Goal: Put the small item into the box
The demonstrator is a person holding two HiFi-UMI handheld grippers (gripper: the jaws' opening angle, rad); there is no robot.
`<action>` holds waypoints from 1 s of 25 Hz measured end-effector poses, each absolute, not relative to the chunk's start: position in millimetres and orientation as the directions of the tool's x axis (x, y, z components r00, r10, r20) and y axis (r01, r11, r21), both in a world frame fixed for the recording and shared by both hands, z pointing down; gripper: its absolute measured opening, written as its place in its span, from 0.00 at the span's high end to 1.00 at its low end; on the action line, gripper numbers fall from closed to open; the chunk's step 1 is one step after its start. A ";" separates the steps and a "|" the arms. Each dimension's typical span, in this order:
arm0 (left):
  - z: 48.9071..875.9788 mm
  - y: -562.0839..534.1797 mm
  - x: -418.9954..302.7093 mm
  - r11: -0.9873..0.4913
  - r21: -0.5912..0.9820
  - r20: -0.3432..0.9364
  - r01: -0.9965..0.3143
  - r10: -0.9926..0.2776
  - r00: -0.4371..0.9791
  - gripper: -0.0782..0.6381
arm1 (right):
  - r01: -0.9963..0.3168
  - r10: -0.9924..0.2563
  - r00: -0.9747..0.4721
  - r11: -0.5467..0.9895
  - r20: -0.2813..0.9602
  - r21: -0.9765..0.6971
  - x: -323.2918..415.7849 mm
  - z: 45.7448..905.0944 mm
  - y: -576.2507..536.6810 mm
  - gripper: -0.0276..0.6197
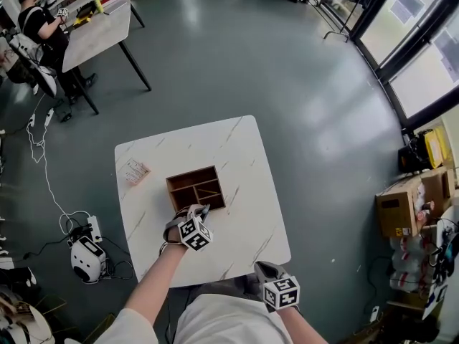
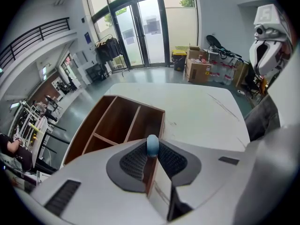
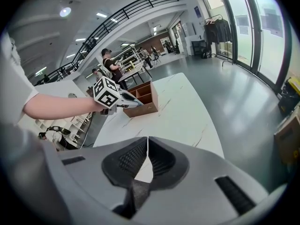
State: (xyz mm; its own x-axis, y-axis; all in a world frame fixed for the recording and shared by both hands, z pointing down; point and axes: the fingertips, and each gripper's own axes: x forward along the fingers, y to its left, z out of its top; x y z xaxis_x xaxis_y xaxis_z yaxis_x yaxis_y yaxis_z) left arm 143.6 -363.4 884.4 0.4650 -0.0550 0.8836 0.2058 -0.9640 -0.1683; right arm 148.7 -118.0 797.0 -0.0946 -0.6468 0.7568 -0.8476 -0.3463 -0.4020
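A brown wooden box [image 1: 196,188] with several compartments sits on the white marble table [image 1: 237,156]. My left gripper [image 1: 203,211] hovers at the box's near edge, shut on a small light-blue item [image 2: 152,145] pinched at the tips of its pads. From the left gripper view the box [image 2: 116,123] lies just beyond the jaws, with the item over its near right corner. My right gripper [image 1: 267,269] hangs off the table's near right edge, shut with nothing between its pads [image 3: 161,157]. In the right gripper view the box [image 3: 142,98] and the left gripper [image 3: 126,99] show further away.
A small packet [image 1: 135,171] lies on the table left of the box. A second table [image 1: 97,29] with a seated person stands far left. Cardboard boxes [image 1: 401,206] sit on the floor at right, a white device with cables [image 1: 87,255] on the floor at left.
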 end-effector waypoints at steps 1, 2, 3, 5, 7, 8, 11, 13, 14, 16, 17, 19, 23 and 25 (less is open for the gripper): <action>885.1 -363.4 144.6 -0.964 -0.169 0.884 0.208 -0.055 0.464 0.79 | -0.850 -0.644 -0.092 -0.347 0.760 -0.397 149.6 797.0 -115.5 0.91; 885.9 -363.6 145.7 -0.963 -0.168 0.885 0.211 -0.053 0.462 0.79 | -0.853 -0.640 -0.089 -0.347 0.763 -0.391 150.5 797.2 -113.4 0.91; 886.9 -363.8 146.3 -0.963 -0.165 0.887 0.214 -0.050 0.459 0.79 | -0.855 -0.637 -0.087 -0.347 0.766 -0.385 151.0 797.4 -111.5 0.91; 889.0 -363.8 146.0 -0.964 -0.156 0.890 0.215 -0.043 0.454 0.79 | -0.859 -0.635 -0.081 -0.347 0.768 -0.377 151.2 796.9 -108.4 0.91; 888.9 -362.7 144.5 -0.967 -0.144 0.892 0.211 -0.035 0.451 0.79 | -0.859 -0.638 -0.075 -0.349 0.766 -0.374 151.5 794.7 -105.7 0.91; 888.0 -361.4 143.9 -0.969 -0.136 0.892 0.207 -0.029 0.451 0.78 | -0.859 -0.640 -0.073 -0.349 0.765 -0.373 151.8 793.2 -104.5 0.91; 886.0 -356.9 142.2 -0.974 -0.116 0.893 0.197 -0.016 0.449 0.70 | -0.863 -0.644 -0.069 -0.344 0.762 -0.370 152.9 789.8 -103.6 0.91; 885.1 -356.4 140.5 -0.975 -0.124 0.891 0.186 -0.027 0.454 0.67 | -0.867 -0.647 -0.068 -0.339 0.760 -0.366 152.6 789.2 -105.9 0.92; 884.2 -356.4 138.8 -0.975 -0.128 0.889 0.179 -0.033 0.458 0.67 | -0.869 -0.649 -0.068 -0.335 0.758 -0.365 151.4 788.8 -107.7 0.91; 881.1 -356.3 134.5 -0.978 -0.131 0.883 0.162 -0.041 0.467 0.67 | -0.873 -0.653 -0.069 -0.326 0.754 -0.362 148.7 787.0 -111.8 0.91; 878.8 -355.8 132.7 -0.980 -0.129 0.881 0.152 -0.042 0.472 0.67 | -0.875 -0.655 -0.070 -0.321 0.752 -0.361 147.9 786.1 -113.3 0.91; 873.4 -353.6 129.3 -0.984 -0.120 0.875 0.132 -0.042 0.482 0.67 | -0.879 -0.659 -0.072 -0.313 0.748 -0.360 146.9 785.2 -114.8 0.91; 858.1 -349.3 120.7 -0.990 -0.106 0.857 0.090 -0.045 0.514 0.67 | -0.887 -0.667 -0.073 -0.295 0.741 -0.354 144.0 782.8 -117.0 0.91; 847.2 -346.6 116.7 -0.993 -0.095 0.841 0.065 -0.045 0.539 0.67 | -0.890 -0.671 -0.072 -0.291 0.738 -0.351 142.9 780.3 -116.8 0.91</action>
State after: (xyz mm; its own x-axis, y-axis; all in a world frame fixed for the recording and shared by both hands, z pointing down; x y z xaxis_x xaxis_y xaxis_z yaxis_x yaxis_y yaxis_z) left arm 116.7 -346.6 847.2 0.5395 -0.0454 0.8408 0.0651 -0.9933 -0.0954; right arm 142.9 -116.8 780.3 -0.0720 -0.6706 0.7383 -0.8901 -0.2908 -0.3510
